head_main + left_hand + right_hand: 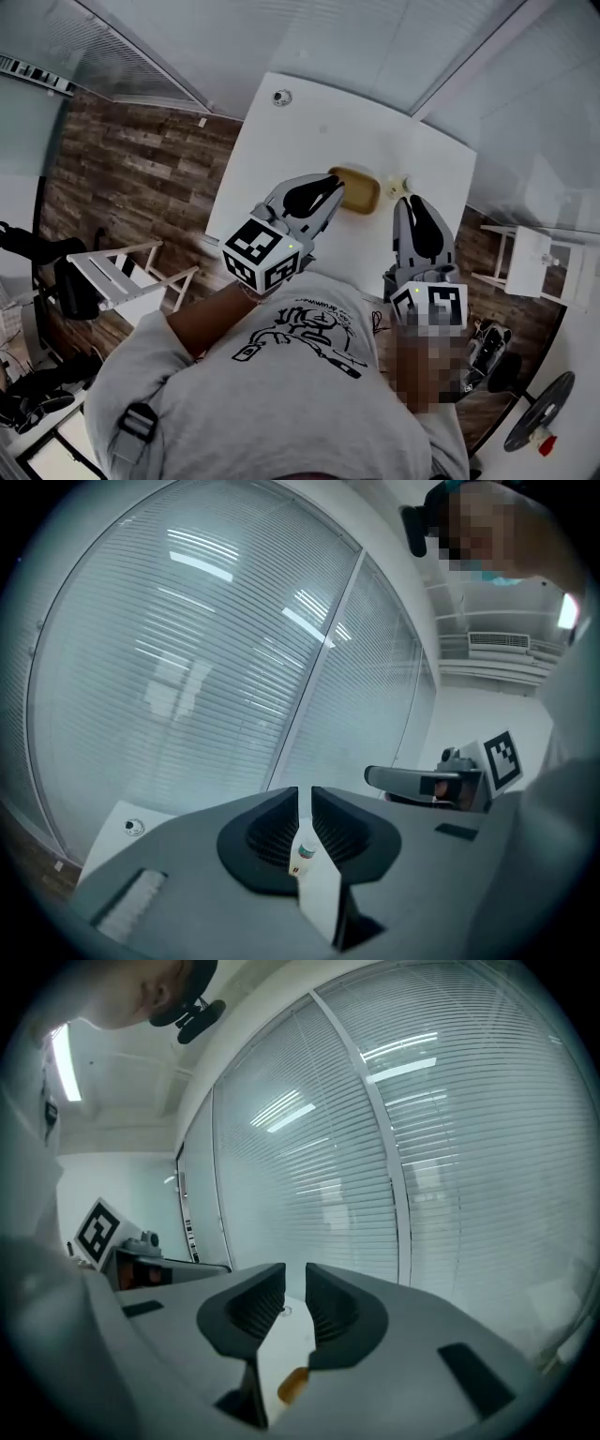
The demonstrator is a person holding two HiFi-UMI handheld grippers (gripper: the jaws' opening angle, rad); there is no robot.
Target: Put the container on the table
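Just past the tips of the right tongs point(412, 202) we see a small white plastic bottle point(398, 186). Well beyond the left tongs point(330, 192) lies a small round silvery object point(281, 97). Left of those tongs we find brown wood-plank flooring point(141, 178), a white slatted rack point(122, 272) and a black office chair point(47, 277). Right of the right tongs stands a white shelf unit point(534, 262). Ahead of both tongs hang white slatted window blinds point(187, 667).
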